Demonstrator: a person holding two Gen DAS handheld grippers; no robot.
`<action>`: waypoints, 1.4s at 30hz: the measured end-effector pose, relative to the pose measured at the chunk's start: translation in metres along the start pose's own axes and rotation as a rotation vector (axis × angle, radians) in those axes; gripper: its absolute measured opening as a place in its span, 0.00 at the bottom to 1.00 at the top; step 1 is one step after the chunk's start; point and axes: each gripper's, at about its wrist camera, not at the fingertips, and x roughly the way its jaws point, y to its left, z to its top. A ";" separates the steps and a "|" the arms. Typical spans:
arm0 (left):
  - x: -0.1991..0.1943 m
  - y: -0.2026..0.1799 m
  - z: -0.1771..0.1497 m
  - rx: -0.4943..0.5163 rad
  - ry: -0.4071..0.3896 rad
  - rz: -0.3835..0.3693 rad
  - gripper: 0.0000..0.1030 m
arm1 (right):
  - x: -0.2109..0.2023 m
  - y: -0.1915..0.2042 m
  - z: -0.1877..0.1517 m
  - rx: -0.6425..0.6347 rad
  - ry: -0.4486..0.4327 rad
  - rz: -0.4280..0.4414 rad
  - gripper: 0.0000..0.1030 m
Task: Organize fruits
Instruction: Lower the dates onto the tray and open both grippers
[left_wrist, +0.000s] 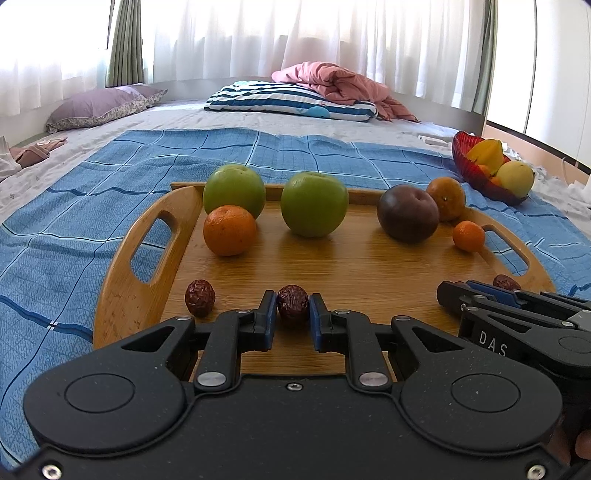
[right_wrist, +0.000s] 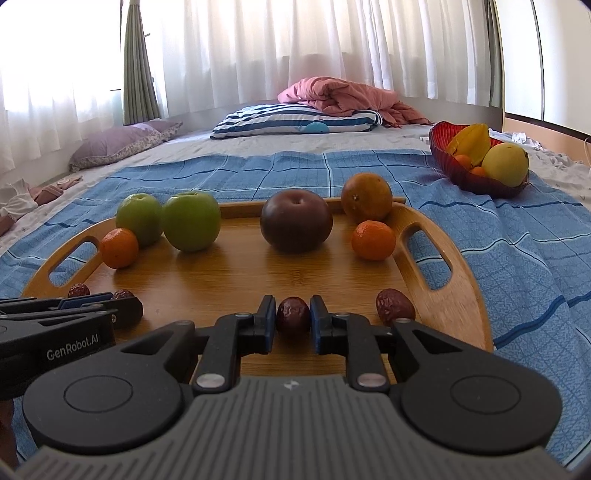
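Left wrist view: left gripper (left_wrist: 293, 307) clamped on a date (left_wrist: 292, 303) at the tray (left_wrist: 122, 299) front edge. Right wrist view: right gripper (right_wrist: 293, 310) clamped on another date (right_wrist: 293, 315), same edge. Apples (right_wrist: 191, 220) sit behind.

Bedroom, daylit. Bed (left_wrist: 229, 118) w/ pale sheet, blue checked blanket (left_wrist: 74, 221) spread over near part. White sheer curtains (left_wrist: 295, 37) across windows at back, bright light thru them; green drape (left_wrist: 125, 40) at left. Purple pillow (left_wrist: 99, 105) far left, striped blue/white pillow (left_wrist: 280, 96) mid, pink quilt (left_wrist: 332, 83) bunched behind it. Wood-trimmed wall at right.
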 end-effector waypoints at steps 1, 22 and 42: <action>0.000 0.000 0.000 0.001 0.000 0.000 0.18 | 0.000 0.000 0.000 0.000 -0.001 0.000 0.25; 0.000 -0.001 0.000 0.009 0.004 0.001 0.34 | -0.003 -0.008 0.001 0.044 -0.009 0.012 0.33; -0.027 0.005 0.005 0.023 -0.023 -0.027 0.61 | -0.024 -0.002 0.004 0.002 -0.085 0.001 0.55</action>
